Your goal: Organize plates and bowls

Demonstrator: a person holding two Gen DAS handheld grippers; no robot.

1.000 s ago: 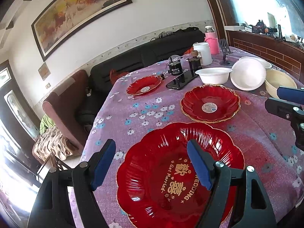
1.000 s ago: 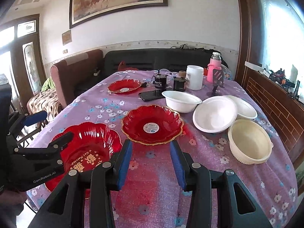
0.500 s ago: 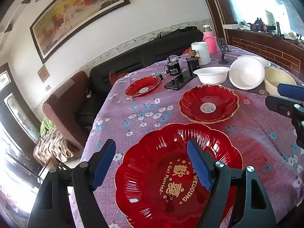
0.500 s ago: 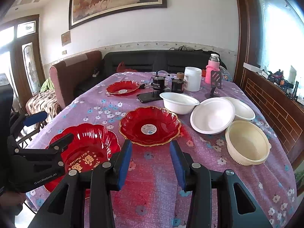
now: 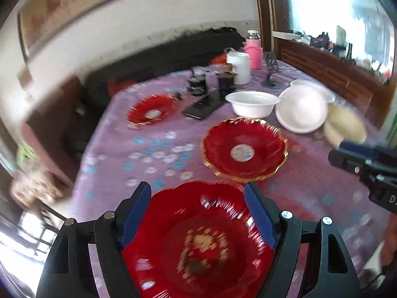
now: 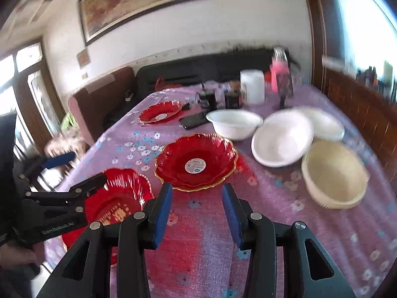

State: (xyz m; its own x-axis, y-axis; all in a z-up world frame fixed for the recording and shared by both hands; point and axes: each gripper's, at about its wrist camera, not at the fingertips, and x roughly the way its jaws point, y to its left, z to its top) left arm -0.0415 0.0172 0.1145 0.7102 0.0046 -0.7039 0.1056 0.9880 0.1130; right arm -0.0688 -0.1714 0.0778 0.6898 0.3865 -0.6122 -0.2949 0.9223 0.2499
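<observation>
Left gripper (image 5: 197,219) jaws spread, empty, above near red plate (image 5: 198,243); gold lettering there blurred, unreadable. Right gripper (image 6: 197,213) jaws spread, empty, over purple desk (image 6: 285,236). Middle red plate (image 6: 196,161) bears round sticker, text illegible. White bowls (image 6: 282,139) far right.

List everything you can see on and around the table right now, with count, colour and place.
red plates: three, gold-rimmed; near left, centre, far left.
white bowls: three, centre-right, two overlapping.
cream bowl: one, right edge.
phone: one, black, beyond the centre plate.
white jar: one, far end.
pink bottle: one, far end.
dark jars: two, beside the white jar.
tablecloth: purple, floral.
sofa: black, behind the table.
painting: one, on the wall.
left tongs: open, over the near plate.
right tongs: open, empty.
</observation>
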